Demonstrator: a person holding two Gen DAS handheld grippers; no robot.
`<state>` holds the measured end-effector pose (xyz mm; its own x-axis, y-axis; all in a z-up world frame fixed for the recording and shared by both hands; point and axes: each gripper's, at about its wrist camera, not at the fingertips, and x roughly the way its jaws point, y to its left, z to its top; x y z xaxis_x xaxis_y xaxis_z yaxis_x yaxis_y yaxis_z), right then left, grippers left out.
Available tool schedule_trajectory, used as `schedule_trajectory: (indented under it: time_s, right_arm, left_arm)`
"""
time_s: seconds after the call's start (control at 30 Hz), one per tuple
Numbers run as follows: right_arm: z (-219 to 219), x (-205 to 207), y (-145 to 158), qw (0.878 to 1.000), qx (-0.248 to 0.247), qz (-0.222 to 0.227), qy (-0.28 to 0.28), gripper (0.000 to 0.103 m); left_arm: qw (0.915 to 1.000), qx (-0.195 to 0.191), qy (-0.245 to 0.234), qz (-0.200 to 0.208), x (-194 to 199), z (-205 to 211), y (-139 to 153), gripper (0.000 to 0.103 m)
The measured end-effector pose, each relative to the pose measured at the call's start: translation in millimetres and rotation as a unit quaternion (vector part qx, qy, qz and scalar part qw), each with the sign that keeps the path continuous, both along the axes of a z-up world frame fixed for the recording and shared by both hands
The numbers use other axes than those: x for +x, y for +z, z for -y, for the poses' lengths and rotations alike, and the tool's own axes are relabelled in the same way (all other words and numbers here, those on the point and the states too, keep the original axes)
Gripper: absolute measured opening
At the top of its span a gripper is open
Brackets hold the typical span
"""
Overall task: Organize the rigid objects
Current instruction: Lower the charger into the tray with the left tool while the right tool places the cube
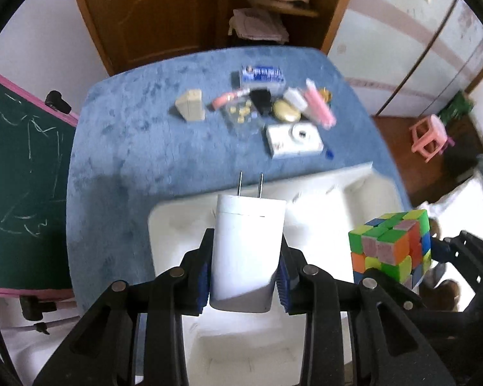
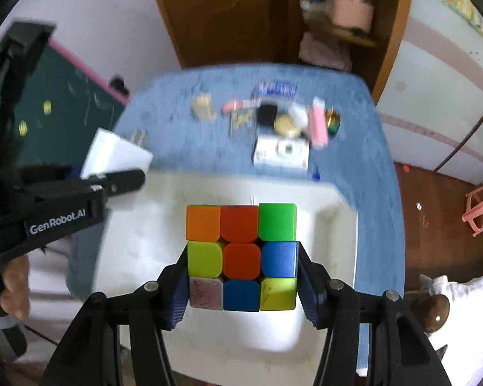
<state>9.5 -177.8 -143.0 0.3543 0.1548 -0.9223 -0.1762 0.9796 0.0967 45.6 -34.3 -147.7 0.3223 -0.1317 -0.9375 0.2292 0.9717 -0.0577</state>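
The left tongs (image 1: 244,276) clamp a smooth white plastic charger (image 1: 246,251), a rounded block whose two thin metal prongs point away from the camera; ribbed blue pads (image 1: 203,281) press its two flanks. The right tongs (image 2: 243,278) grip a puzzle cube (image 2: 241,257) of glossy coloured squares in orange, red, green, blue and yellow, plus one scuffed pinkish tile, the pads bearing on its lower two rows. Both tongs point steeply down over a white moulded tray (image 1: 322,199) with rounded walls, which lies just beneath and ahead of them on a surface (image 1: 128,148) covered in mottled blue plush fabric.

Beyond the tray, well ahead of both tongs, sits a loose cluster: a white compact camera (image 1: 294,140), a beige wedge-shaped block (image 1: 191,106), a pink tube (image 1: 320,107), a gold oval case (image 1: 286,111), a black object (image 1: 260,99) and a blue printed pack (image 1: 262,75) whose lettering is too blurred to read.

Seen from the right wrist, the left tongs stand off to the left, their black frame bearing the label "GenRobot.AI" (image 2: 58,220), with fingers of a hand (image 2: 14,289) wrapped around the handle.
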Motion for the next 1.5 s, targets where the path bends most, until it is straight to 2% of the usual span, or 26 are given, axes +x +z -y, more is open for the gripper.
schedule_trajectory:
  time_s: [0.13,0.3,0.53,0.93,1.03,1.13,1.3,1.4,1.5]
  right_arm:
    - [2,-9,-43,0.999,-0.014,-0.05,0.014,0.057]
    - [8,-13,-75,0.996,-0.021,-0.085,0.016,0.057]
    - [7,-14,-105,0.992,-0.043,-0.117,0.031,0.058]
    - [6,-12,-113,0.99,-0.047,-0.127,0.049,0.058]
    - [8,-15,-109,0.991,-0.04,-0.12,0.048,0.059]
    - [4,-18,-101,0.992,-0.038,-0.108,0.054,0.07]
    - [1,-22,-87,0.994,-0.035,-0.073,0.068,0.073]
    - [-2,-25,-79,0.995,-0.035,-0.053,0.078,0.073]
    - [-3,-27,-67,0.995,-0.034,-0.03,0.086,0.073]
  left_arm:
    - [0.9995,0.027,-0.005,-0.014,-15,5,-35,0.036]
    - [0.9983,0.043,-0.006,-0.04,-24,7,-70,0.036]
    - [0.9965,0.071,-0.016,-0.043,-31,14,-90,0.036]
    - [0.9917,0.079,-0.023,-0.099,-43,19,-116,0.036]
    - [0.9899,0.071,-0.008,-0.122,-42,17,-119,0.036]
    - [0.991,0.078,0.005,-0.109,-41,15,-113,0.038]
    - [0.9935,0.1,0.014,-0.052,-39,17,-85,0.066]
    - [0.9943,0.093,0.029,-0.045,-37,13,-74,0.072]
    - [0.9946,0.078,0.047,-0.05,-36,9,-65,0.074]
